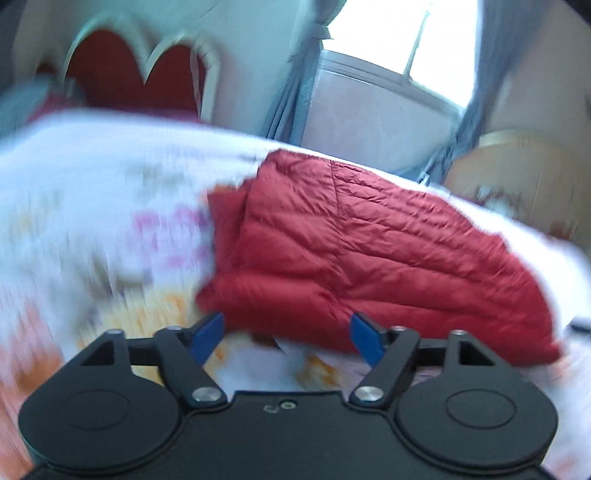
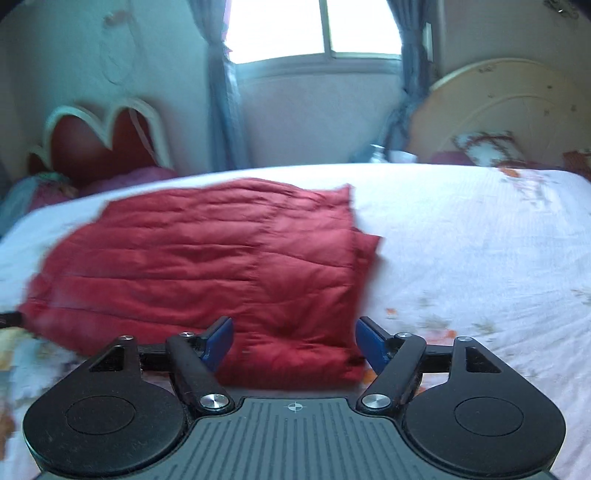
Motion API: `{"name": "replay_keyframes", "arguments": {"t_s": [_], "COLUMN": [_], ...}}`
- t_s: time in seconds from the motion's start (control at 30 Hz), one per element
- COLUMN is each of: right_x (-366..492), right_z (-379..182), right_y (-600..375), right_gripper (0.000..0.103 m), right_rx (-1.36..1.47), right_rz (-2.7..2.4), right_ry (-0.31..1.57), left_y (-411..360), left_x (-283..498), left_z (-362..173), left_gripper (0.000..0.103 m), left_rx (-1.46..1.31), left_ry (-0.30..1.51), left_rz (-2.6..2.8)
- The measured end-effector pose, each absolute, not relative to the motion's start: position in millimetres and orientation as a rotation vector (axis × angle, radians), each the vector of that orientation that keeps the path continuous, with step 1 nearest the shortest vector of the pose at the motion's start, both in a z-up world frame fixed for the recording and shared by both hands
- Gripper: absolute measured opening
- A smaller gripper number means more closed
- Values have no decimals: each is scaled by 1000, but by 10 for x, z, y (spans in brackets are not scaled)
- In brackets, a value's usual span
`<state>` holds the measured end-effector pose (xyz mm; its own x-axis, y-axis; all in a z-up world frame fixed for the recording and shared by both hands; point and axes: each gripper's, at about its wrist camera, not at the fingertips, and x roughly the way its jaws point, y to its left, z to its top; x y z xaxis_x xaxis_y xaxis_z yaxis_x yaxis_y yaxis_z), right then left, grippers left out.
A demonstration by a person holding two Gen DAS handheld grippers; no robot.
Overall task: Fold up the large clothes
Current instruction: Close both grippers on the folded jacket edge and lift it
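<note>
Floral bedsheet (image 2: 461,240) beneath both grippers (image 1: 286,338) (image 2: 293,341), tilted downward, jaws spread, over red jacket (image 2: 207,258).

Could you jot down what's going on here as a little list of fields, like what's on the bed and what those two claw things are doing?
garment: red quilted jacket, folded flat
surface: bed with white floral sheet
left gripper: open, holding nothing
right gripper: open, jacket edge seen between its fingers, pads not pressing it
background: window with blue curtains
image quality: left view blurred
</note>
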<state>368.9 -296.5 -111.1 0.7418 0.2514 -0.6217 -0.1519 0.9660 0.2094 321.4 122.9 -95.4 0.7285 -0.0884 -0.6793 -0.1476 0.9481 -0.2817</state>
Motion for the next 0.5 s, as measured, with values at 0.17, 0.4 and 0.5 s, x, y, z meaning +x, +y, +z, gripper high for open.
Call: {"name": "replay_keyframes", "arguments": {"t_s": [0.17, 0.4, 0.5], "right_x": [3619, 3911, 4126], "right_z": [-1076, -1092, -1054], "right_y": [-2798, -2439, -2192], "right_gripper": [5, 3, 3], "right_rx": [190, 223, 234], "right_rz": [290, 341, 385], "right_ry": [726, 745, 751], "left_y": [1336, 1481, 1558], "left_x": [3157, 3454, 3565], "left_z": [-1180, -1398, -1461], "left_gripper": [63, 62, 62], "left_rx": [-610, -781, -847], "left_ry": [785, 716, 670], "left_rz": [18, 56, 71]}}
